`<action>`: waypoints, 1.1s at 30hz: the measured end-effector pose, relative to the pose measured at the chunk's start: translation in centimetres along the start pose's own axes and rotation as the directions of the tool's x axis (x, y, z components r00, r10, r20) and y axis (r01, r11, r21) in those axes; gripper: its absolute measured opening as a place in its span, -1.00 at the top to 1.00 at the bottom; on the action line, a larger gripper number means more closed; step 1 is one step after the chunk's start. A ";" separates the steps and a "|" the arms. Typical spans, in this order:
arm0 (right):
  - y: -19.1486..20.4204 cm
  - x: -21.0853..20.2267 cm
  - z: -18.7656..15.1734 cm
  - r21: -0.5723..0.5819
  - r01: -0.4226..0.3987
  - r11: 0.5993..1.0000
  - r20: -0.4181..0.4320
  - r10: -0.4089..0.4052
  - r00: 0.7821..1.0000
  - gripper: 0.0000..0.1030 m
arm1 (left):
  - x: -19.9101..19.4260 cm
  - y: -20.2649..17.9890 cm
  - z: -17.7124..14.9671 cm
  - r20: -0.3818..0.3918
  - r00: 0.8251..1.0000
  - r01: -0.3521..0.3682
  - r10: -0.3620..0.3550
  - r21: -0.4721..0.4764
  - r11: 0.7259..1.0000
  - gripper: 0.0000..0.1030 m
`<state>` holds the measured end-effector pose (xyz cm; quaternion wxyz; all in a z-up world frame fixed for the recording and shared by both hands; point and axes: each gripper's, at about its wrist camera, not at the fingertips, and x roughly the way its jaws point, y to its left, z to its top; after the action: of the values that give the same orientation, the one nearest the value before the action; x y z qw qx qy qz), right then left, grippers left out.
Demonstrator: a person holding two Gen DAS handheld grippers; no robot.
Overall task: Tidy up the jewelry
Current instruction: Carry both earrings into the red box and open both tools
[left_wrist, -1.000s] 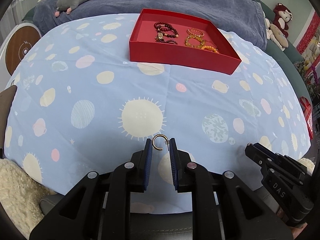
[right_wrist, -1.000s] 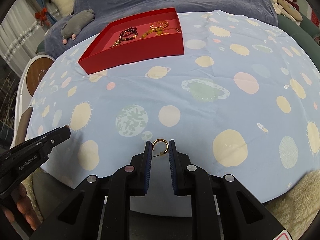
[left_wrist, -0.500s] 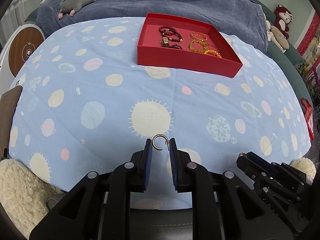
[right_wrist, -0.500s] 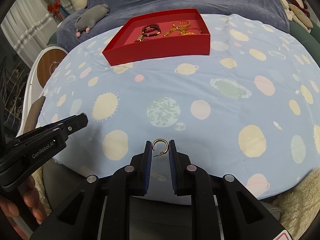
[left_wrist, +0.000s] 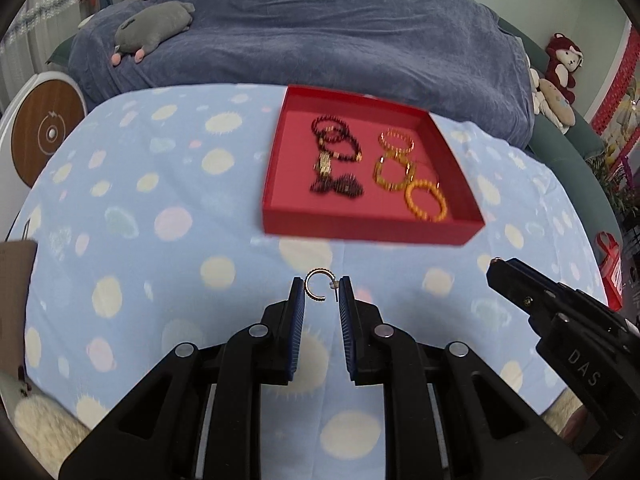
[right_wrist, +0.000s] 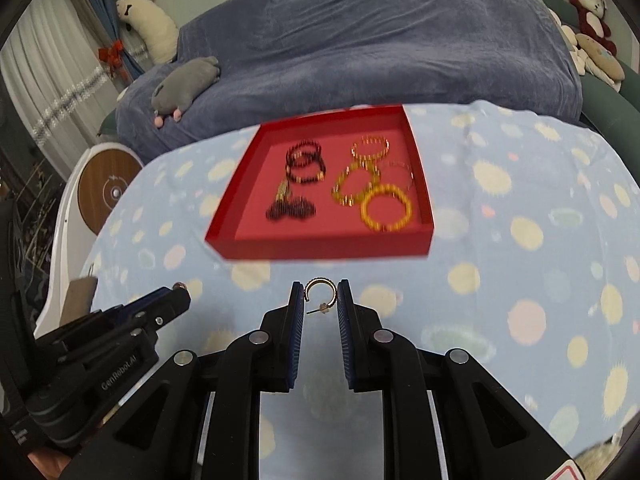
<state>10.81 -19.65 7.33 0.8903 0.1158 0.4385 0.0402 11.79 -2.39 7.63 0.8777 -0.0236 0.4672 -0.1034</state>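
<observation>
My left gripper (left_wrist: 321, 290) is shut on a small gold hoop earring (left_wrist: 316, 289), held above the spotted cloth. My right gripper (right_wrist: 320, 292) is shut on a matching gold hoop earring (right_wrist: 320, 289) with a stud post. A red tray (left_wrist: 372, 230) lies just ahead in the left wrist view, and in the right wrist view (right_wrist: 324, 246), holding dark bead bracelets (left_wrist: 336, 146) on its left and orange and gold bead bracelets (left_wrist: 425, 201) on its right. The right gripper shows at the left wrist view's right (left_wrist: 496, 264), the left gripper at the right wrist view's left (right_wrist: 180, 290).
The table is covered by a light blue cloth with planet spots (left_wrist: 160, 216). Behind it stands a sofa under a blue blanket (left_wrist: 340, 32) with a grey plush toy (left_wrist: 156, 26). A round white-and-wood device (left_wrist: 44, 136) is at the left. Plush toys (left_wrist: 560, 68) sit at the right.
Both grippers have moved forward with their earrings; the red tray is now much closer and seen from higher up. The grips are unchanged.
</observation>
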 end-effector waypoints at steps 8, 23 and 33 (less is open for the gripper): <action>0.4 3.2 5.1 -0.012 -0.003 1.000 0.019 0.003 1.000 0.69 | 3.1 -1.1 5.4 0.016 1.000 -0.004 0.004 0.017 1.000 0.66; -0.2 9.6 6.9 -0.027 0.036 0.999 -0.046 -0.037 0.998 0.69 | 9.8 -0.9 7.3 -0.058 0.997 -0.044 0.046 0.034 0.998 0.66; -0.2 11.8 6.7 -0.027 0.040 0.999 -0.078 -0.041 0.996 0.69 | 11.8 -0.6 7.3 -0.088 0.994 -0.056 0.059 0.030 0.998 0.66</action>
<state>23.31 -18.94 2.14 0.8744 0.0941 0.4748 0.0322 24.14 -5.83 2.19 0.8590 0.0064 0.5048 -0.0855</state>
